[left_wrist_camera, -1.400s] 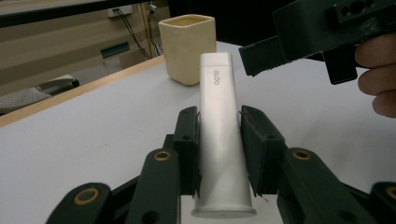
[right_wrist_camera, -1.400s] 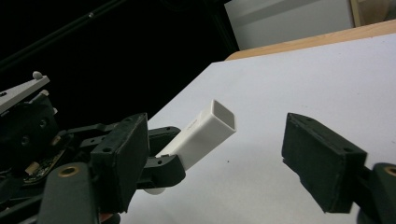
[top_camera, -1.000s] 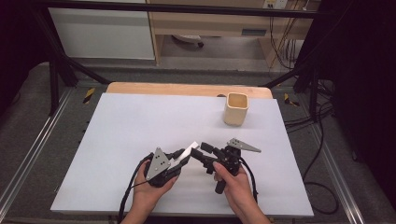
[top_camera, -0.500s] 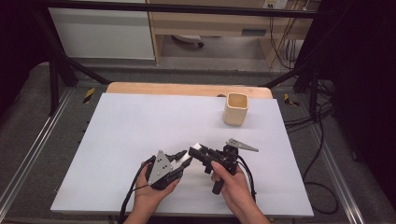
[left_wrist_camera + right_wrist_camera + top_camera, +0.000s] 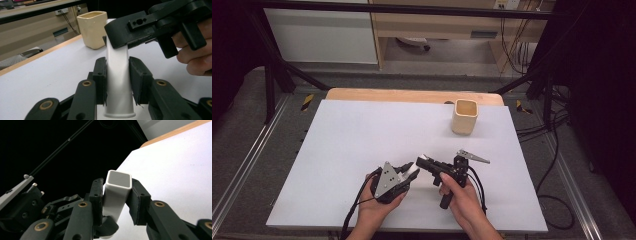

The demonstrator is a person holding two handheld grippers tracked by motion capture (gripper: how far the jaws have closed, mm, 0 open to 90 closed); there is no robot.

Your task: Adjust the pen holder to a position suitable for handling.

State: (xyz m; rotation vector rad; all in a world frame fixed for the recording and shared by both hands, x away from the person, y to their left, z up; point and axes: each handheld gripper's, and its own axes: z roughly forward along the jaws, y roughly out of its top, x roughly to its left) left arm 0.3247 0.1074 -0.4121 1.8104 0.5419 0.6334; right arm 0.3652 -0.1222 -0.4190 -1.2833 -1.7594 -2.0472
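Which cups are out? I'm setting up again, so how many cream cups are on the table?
1: the cream cup stands upright on the white table, at its far right.

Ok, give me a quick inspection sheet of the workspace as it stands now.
Surface: white table top, bare, wooden edge at the far side.
Job's things: white square tube held between both grippers.
Clutter: cream cup, upright, far right.
Grippers: left gripper shut on the tube; right gripper has just been closing, its fingers on the tube's other end.
Cables: black cables trail toward the person.
Surroundings: dark frame, floor cables at the right.
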